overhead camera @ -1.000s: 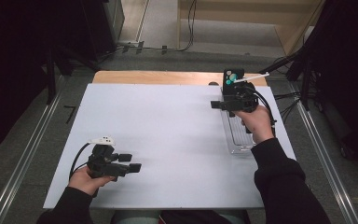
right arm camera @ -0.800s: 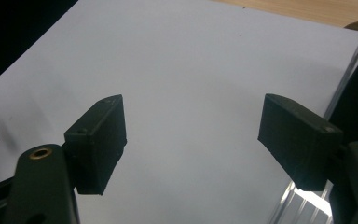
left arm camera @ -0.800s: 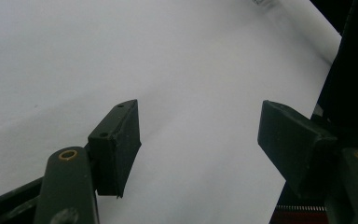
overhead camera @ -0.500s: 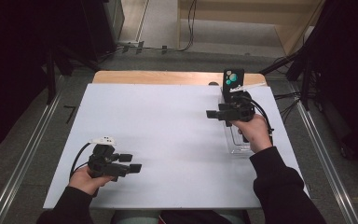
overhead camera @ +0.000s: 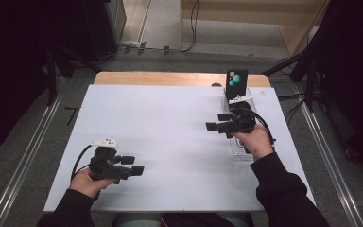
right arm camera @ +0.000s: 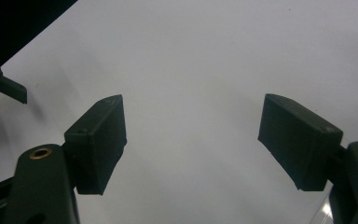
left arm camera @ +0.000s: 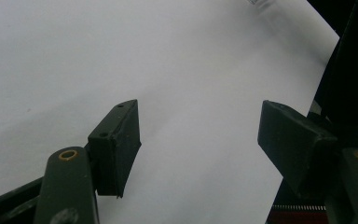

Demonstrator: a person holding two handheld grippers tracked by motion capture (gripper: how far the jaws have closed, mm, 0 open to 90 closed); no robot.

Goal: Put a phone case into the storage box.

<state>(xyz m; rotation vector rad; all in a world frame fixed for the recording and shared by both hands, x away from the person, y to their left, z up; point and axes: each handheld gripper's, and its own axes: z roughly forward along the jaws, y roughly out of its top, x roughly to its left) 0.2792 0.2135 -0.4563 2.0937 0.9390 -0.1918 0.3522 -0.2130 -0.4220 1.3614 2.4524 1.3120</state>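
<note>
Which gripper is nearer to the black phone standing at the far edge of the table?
The right gripper is nearer: it sits just in front of the black phone, slightly left of it. The left gripper is far away, at the table's near left.

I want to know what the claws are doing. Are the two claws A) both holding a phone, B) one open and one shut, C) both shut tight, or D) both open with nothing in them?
D: the left claw and the right claw each have their jaws spread wide apart, with just the bare white table showing between them.
</note>
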